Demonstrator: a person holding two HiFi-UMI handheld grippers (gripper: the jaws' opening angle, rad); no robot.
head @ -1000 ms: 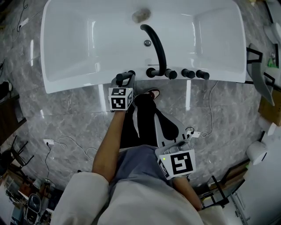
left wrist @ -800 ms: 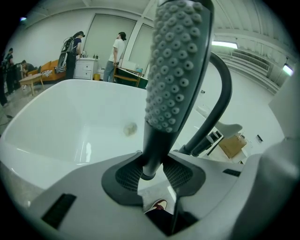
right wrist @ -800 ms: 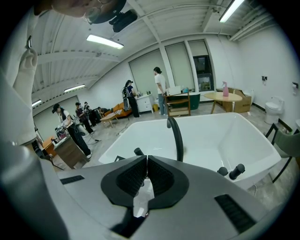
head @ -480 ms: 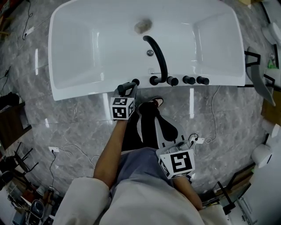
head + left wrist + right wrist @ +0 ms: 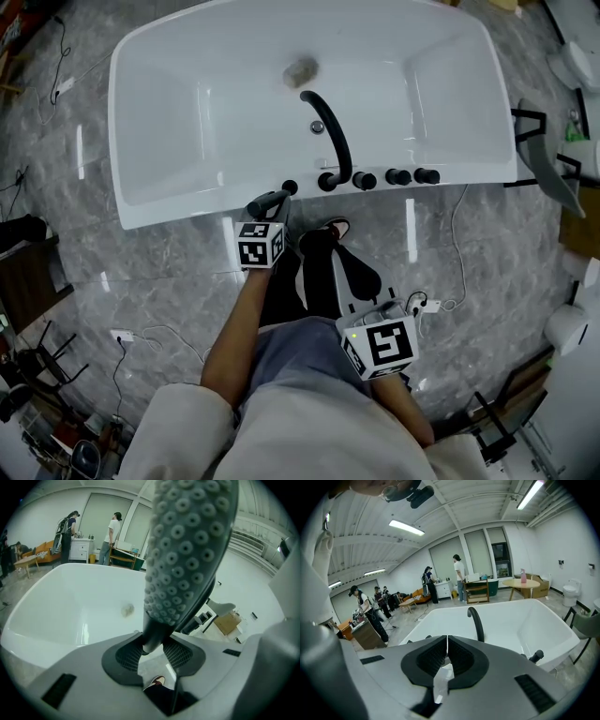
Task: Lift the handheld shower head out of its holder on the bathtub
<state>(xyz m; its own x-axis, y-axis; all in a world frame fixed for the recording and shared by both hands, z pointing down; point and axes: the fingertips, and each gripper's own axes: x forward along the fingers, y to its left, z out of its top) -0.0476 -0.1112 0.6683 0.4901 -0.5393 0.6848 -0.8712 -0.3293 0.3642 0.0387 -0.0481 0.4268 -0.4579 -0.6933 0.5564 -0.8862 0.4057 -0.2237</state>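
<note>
Left tongs [image 5: 152, 651] clamp the nubbed grey shower head [image 5: 187, 550] — right tongs [image 5: 447, 648] closed, empty.

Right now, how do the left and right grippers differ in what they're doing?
Grip: the left gripper is clamped on the neck of the shower head, while the right gripper is shut on nothing.
Place: the left gripper is out at the bathtub rim, while the right gripper sits close to the person's body, apart from the tub.
Shared: both point toward the bathtub.
</note>
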